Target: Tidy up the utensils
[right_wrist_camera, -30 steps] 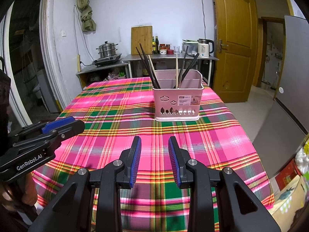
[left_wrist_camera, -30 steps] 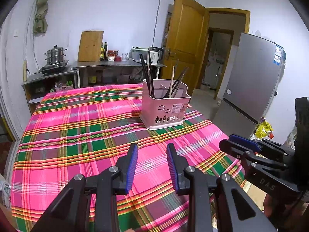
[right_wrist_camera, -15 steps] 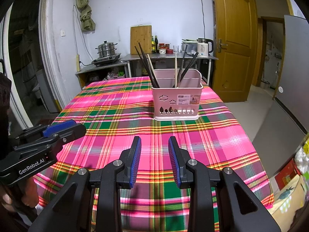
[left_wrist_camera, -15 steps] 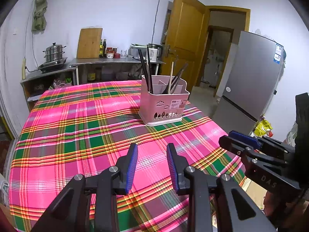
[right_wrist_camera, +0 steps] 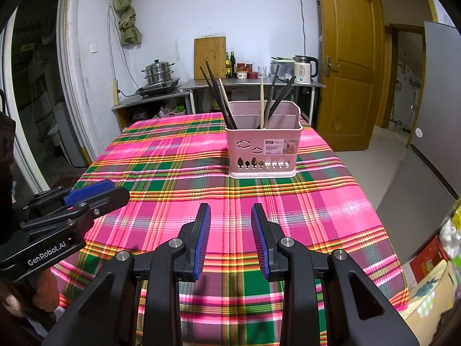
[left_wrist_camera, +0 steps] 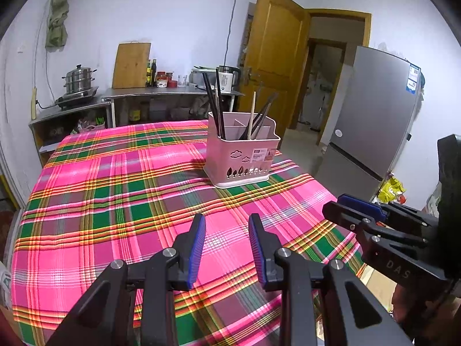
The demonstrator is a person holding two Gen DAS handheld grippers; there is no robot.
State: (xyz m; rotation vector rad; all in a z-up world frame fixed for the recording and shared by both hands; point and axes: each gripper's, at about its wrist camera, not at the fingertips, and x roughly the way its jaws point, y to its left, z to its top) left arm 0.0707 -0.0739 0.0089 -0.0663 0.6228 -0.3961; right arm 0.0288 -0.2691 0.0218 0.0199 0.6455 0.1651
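A pink utensil basket (left_wrist_camera: 242,155) (right_wrist_camera: 263,150) stands upright on the far right part of the plaid tablecloth (left_wrist_camera: 115,201) (right_wrist_camera: 173,158). Dark chopsticks (left_wrist_camera: 214,101) (right_wrist_camera: 219,95) lean in its left compartment. A pale wooden chopstick (left_wrist_camera: 252,112) (right_wrist_camera: 261,101) and more dark ones stand in its right compartment. My left gripper (left_wrist_camera: 227,219) hovers open over the near cloth, nothing between its blue pads. My right gripper (right_wrist_camera: 230,207) is open and empty too, well short of the basket. Each wrist view also shows the other gripper: the right gripper (left_wrist_camera: 354,210) at the right edge, the left gripper (right_wrist_camera: 95,193) at the left edge.
Behind the table runs a steel counter (right_wrist_camera: 247,82) with a steamer pot (right_wrist_camera: 158,70), a cutting board (right_wrist_camera: 209,56), bottles and a kettle (right_wrist_camera: 304,67). A wooden door (right_wrist_camera: 345,72) and a grey fridge (left_wrist_camera: 374,115) stand to the right.
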